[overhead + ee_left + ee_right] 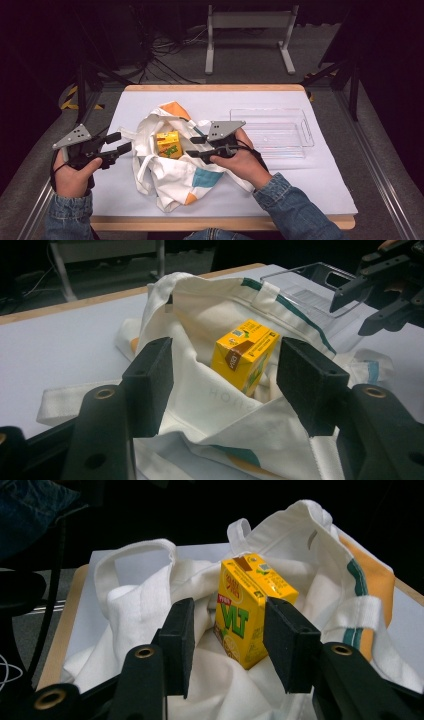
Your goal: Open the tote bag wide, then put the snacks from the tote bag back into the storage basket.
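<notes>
A yellow juice carton (168, 144) stands tilted inside the open mouth of a white cloth tote bag (172, 177) with orange and teal patches, in the middle of the table. My right gripper (191, 147) is open just to the right of the carton. In the right gripper view the carton (247, 612) stands between the spread jaws (230, 617), clear of the left pad and close to the right one. My left gripper (122, 143) is open at the bag's left edge. Its view looks between the jaws (227, 362) over loose bag fabric (200, 395) at the carton (245, 355).
A clear plastic tray (274, 134) lies on the white mat (310, 180) right of the bag, behind my right hand. The bag's handles trail to the left and front. Beyond the table's far edge are cables and a white frame on the floor.
</notes>
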`<state>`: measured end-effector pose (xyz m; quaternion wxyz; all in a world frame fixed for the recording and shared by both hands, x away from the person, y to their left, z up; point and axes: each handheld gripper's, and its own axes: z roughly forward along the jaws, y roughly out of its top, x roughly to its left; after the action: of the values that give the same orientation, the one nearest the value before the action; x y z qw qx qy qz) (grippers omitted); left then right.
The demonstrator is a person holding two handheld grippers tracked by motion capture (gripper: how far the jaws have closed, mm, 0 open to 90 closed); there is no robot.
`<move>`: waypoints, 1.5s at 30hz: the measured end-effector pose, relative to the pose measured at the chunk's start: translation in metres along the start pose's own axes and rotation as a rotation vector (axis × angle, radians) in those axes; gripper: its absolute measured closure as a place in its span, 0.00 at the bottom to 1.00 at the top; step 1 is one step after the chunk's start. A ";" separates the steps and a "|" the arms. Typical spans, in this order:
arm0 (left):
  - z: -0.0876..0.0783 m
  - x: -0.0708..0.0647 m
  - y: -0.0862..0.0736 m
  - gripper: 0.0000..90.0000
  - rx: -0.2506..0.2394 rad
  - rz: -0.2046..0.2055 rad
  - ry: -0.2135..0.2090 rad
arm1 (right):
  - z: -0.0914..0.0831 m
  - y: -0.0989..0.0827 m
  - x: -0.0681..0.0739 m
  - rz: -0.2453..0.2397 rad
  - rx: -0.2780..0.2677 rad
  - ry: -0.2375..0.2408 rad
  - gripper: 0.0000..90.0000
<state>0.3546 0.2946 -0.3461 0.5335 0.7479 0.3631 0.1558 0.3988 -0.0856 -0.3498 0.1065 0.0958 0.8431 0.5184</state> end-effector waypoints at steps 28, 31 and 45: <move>-0.001 0.002 0.002 0.44 -0.006 0.005 -0.010 | 0.040 0.017 -0.042 0.109 -0.003 0.124 0.33; -0.001 0.003 0.002 0.44 -0.008 0.002 -0.009 | 0.047 0.016 -0.046 0.119 0.007 0.120 0.31; -0.002 0.003 0.001 0.44 -0.002 -0.001 -0.007 | 0.078 0.008 -0.056 0.137 0.035 0.127 0.24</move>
<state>0.3558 0.2981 -0.3451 0.5353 0.7479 0.3614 0.1534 0.4743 -0.0306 -0.3724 0.0153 0.1220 0.8485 0.5147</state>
